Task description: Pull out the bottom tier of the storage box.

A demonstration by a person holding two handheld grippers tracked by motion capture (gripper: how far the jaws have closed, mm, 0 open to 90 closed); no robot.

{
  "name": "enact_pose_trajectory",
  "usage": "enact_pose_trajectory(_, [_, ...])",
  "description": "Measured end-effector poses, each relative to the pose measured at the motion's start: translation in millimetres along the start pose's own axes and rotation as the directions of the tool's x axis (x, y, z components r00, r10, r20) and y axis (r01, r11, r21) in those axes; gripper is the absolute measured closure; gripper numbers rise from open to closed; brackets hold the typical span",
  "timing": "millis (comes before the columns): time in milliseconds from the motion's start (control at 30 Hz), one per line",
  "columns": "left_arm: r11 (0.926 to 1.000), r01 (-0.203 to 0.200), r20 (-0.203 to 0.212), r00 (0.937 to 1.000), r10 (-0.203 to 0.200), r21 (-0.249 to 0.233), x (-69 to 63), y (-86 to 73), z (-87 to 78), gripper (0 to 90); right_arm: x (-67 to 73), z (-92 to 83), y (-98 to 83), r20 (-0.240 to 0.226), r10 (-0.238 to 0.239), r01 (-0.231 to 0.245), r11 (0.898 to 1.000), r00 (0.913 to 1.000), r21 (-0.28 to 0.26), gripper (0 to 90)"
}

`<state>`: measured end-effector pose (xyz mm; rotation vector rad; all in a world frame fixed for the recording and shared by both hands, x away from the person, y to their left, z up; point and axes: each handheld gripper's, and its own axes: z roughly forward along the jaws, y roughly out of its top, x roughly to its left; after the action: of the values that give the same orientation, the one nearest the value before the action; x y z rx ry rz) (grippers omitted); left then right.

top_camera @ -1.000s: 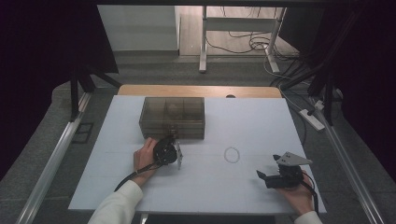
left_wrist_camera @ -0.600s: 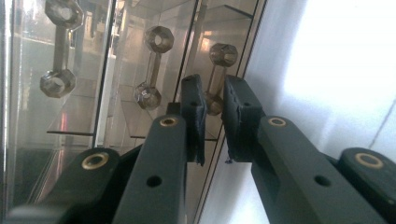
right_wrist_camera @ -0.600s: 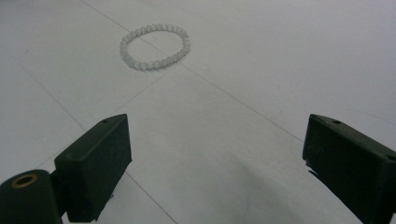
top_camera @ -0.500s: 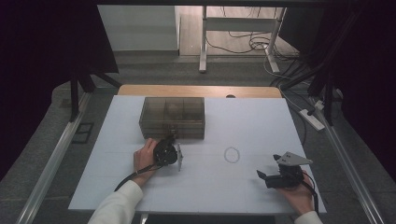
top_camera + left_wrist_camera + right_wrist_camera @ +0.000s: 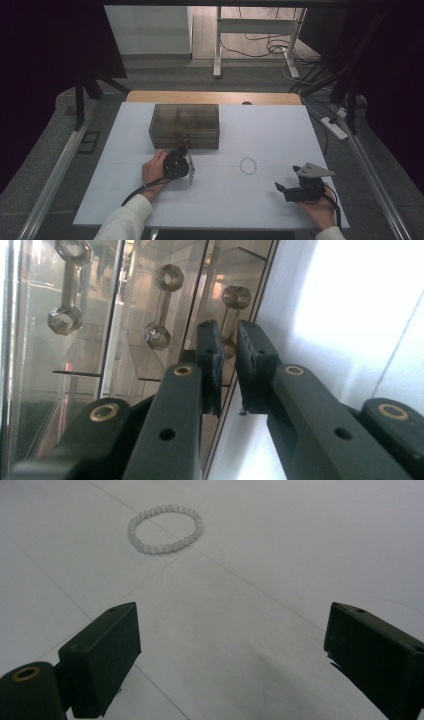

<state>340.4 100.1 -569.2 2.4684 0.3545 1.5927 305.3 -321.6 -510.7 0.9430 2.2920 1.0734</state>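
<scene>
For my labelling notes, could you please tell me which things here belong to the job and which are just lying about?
In the job:
- drawer box
- its bottom handle
- left gripper, closing on that handle
- bead bracelet

Lying about:
- power strip
- floor cables

Both forearms wear white long sleeves. The left gripper (image 5: 183, 150), nearest the smoky clear plastic box (image 5: 185, 125), is a rounded black body trailing a black cable; its black jaw arms carry brass-ringed pivots and small screw holes. The right gripper (image 5: 278, 187), farther from that box, bears a grey three-cornered plate, its blocky pads seemingly matte black.
</scene>
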Motion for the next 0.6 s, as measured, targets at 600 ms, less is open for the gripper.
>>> enact_pose_trajectory(600, [0.9999, -0.017, -0.026, 0.9995, 0.017, 0.001, -2.4, -0.2, 4.1, 79.1, -0.3, -0.6, 0.1, 0.002, 0.002, -0.002, 1.000, 1.0000, -0.001, 7.7])
